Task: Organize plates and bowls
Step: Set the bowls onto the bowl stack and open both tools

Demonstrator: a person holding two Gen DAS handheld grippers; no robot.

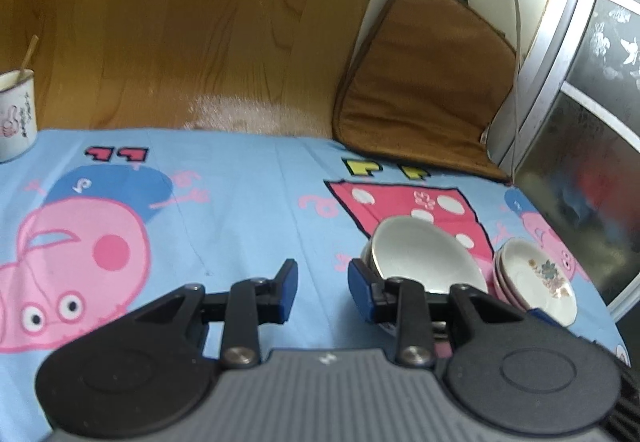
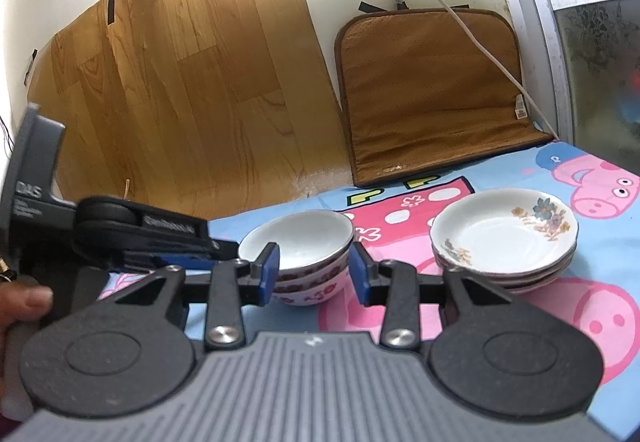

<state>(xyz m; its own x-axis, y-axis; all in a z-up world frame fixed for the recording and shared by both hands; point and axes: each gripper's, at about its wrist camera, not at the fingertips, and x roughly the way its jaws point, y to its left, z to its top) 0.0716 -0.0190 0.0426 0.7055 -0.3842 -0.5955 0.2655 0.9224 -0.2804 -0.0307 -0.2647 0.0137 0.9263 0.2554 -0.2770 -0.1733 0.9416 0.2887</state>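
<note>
Stacked bowls (image 2: 304, 262) sit on the table (image 2: 600, 250), just ahead of the right hand-held gripper (image 2: 314, 270), jaws apart, empty. Stacked plates (image 2: 504, 238) to their right. Left hand-held gripper (image 1: 322, 292) gapped, empty, bowls beside its right finger.

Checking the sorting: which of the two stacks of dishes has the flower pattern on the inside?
The stack of plates, on the right in the right wrist view. Its top plate shows flowers inside; the stack of bowls beside it is plain white inside.
</note>
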